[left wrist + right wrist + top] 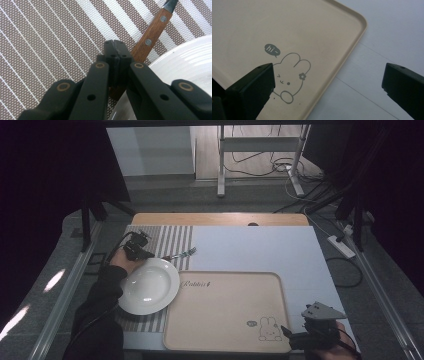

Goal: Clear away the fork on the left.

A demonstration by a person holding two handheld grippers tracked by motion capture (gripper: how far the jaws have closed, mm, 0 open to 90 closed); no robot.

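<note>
My left gripper (pixel 144 253) is at the top left edge of a white plate (pixel 149 286), on a striped placemat (pixel 170 237). Its jaws (pixel 117 53) are shut on the wooden handle of a fork (pixel 150 35). The fork (pixel 181 254) points right, its metal tines past the plate's rim. In the left gripper view the plate (pixel 182 62) lies at lower right. My right gripper (pixel 288 333) is open near the front right corner of a beige tray (pixel 225 310). In the right gripper view the jaws (pixel 328 75) stand wide apart over the tray's rabbit drawing (pixel 292 75).
The tray (pixel 262 25) is bare apart from its print. A pale blue table cover (pixel 260 250) lies behind and right of the tray. Metal frame rails (pixel 65 295) run along both table sides. A power strip (pixel 342 246) and cables lie on the floor.
</note>
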